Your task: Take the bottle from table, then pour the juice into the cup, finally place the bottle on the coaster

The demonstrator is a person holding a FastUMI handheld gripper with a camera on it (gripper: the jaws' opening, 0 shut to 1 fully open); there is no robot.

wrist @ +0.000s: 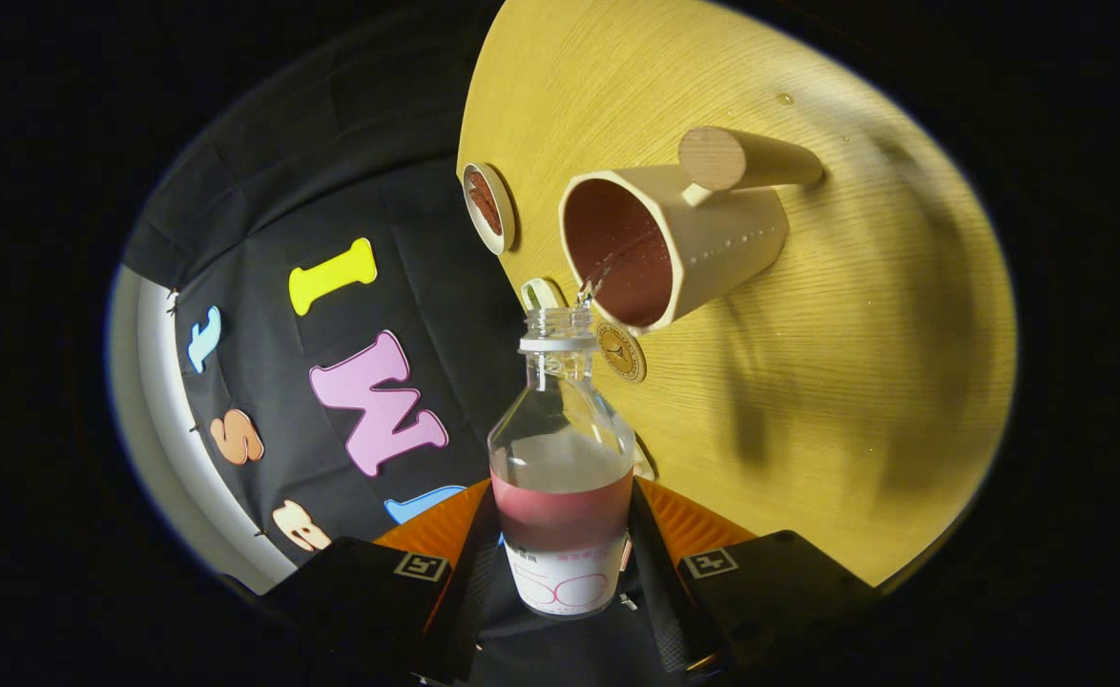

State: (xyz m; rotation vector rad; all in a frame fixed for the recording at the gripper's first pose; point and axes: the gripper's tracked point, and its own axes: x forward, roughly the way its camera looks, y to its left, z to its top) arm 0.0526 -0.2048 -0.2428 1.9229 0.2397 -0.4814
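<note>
Now gripper (562, 563) grasping bottle (562, 458), mouth at cup (670, 243) rim; coaster (489, 207) beyond near table (856, 382) edge.

The gripper (565, 563) is rolled hard over onto its side, so the view ahead of it stands tilted. Its 2 fingers (469, 582) reach forward and are closed in on the lower body of the bottle (562, 477), 1 pressing each flank. The bottle sits squarely between them, its open neck pointing straight ahead, beyond the fingertips.
</note>
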